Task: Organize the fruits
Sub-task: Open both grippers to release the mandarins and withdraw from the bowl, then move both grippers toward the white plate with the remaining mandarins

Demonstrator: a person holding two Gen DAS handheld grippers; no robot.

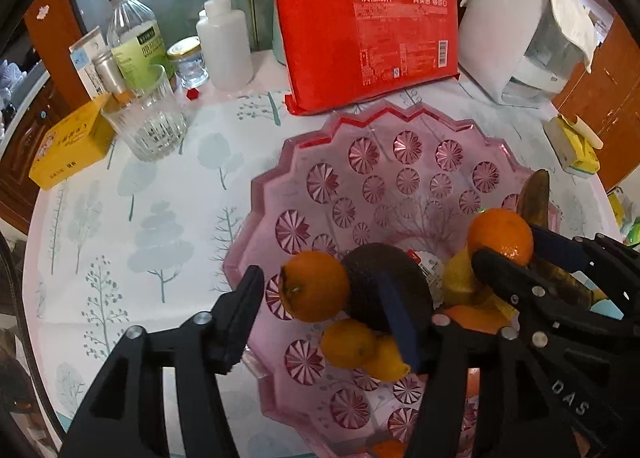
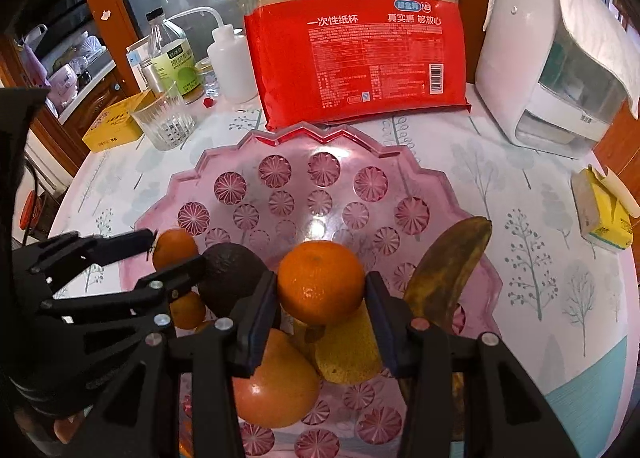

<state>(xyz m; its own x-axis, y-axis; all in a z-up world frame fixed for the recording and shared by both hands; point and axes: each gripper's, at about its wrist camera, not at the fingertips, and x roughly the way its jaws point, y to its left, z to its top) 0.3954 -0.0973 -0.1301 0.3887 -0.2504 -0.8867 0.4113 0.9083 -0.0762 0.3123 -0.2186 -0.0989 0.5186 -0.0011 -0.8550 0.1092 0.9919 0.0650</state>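
A pink cut-glass fruit bowl (image 1: 404,130) (image 2: 304,138) holds several fruits. My right gripper (image 2: 322,286) (image 1: 506,254) is shut on an orange (image 2: 321,282) (image 1: 500,236), held above a yellow lemon (image 2: 348,354), a large orange fruit (image 2: 276,382) and a brown overripe banana (image 2: 448,270). My left gripper (image 1: 324,310) (image 2: 176,254) is open, its jaws either side of a small orange (image 1: 314,286) (image 2: 175,248) and a dark avocado (image 1: 384,286) (image 2: 230,278). A small orange (image 1: 347,343) and a lemon (image 1: 386,358) lie below them.
At the back stand a red pack of paper cups (image 1: 366,42), a white dispenser with a cloth (image 1: 524,34), a squeeze bottle (image 1: 224,46), a clear bottle (image 1: 134,42) and a glass tumbler (image 1: 148,118). A yellow box (image 1: 72,142) lies left, a yellow carton (image 2: 604,210) right.
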